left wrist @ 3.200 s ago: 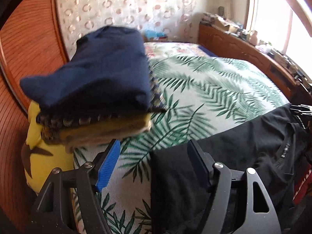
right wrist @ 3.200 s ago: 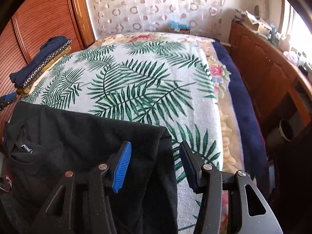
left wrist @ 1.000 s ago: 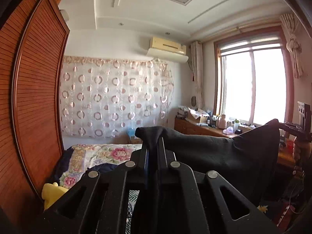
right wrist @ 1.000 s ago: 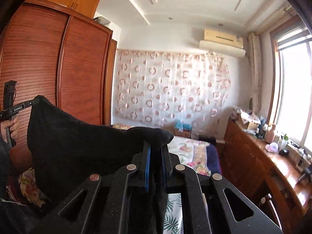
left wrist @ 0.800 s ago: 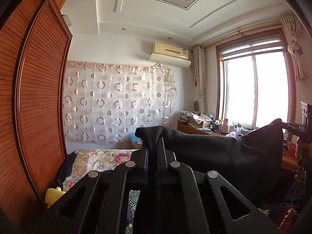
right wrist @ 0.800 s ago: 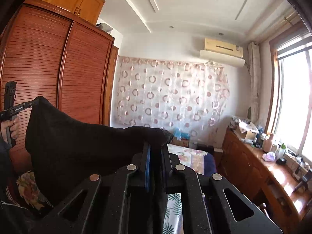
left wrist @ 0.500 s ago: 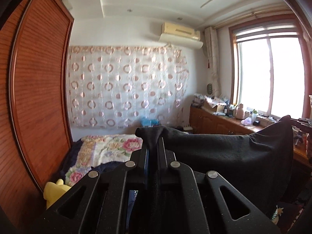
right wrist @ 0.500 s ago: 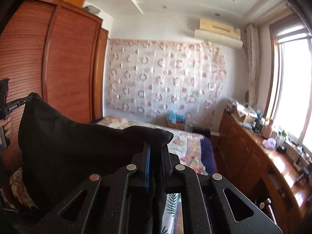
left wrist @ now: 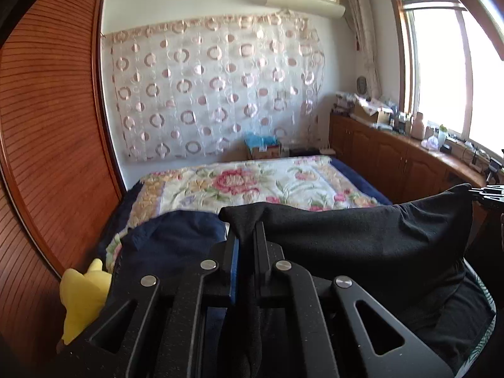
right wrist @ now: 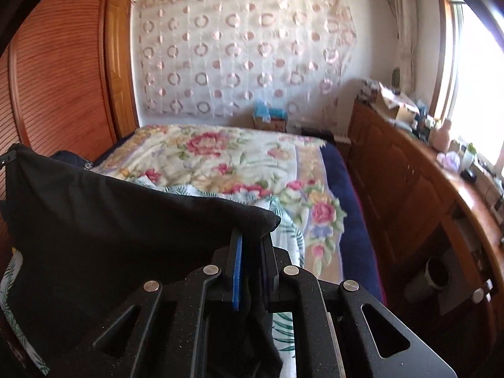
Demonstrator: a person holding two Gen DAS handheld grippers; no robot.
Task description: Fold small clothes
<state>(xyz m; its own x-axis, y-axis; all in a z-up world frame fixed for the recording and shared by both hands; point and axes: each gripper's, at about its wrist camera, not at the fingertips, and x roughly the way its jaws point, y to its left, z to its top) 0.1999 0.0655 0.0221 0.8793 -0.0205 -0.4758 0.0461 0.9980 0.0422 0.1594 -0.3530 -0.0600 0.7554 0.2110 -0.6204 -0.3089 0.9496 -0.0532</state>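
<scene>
The black garment hangs stretched above the bed, its long axis running between the two grippers. The left gripper clamps one top corner (its jaws have just been opening slightly, cloth still pinched between them). The right gripper is closed narrow on the other corner. A navy stack and a yellow toy lie at left beside the wardrobe. A box behind the bed holds blue items.
</scene>
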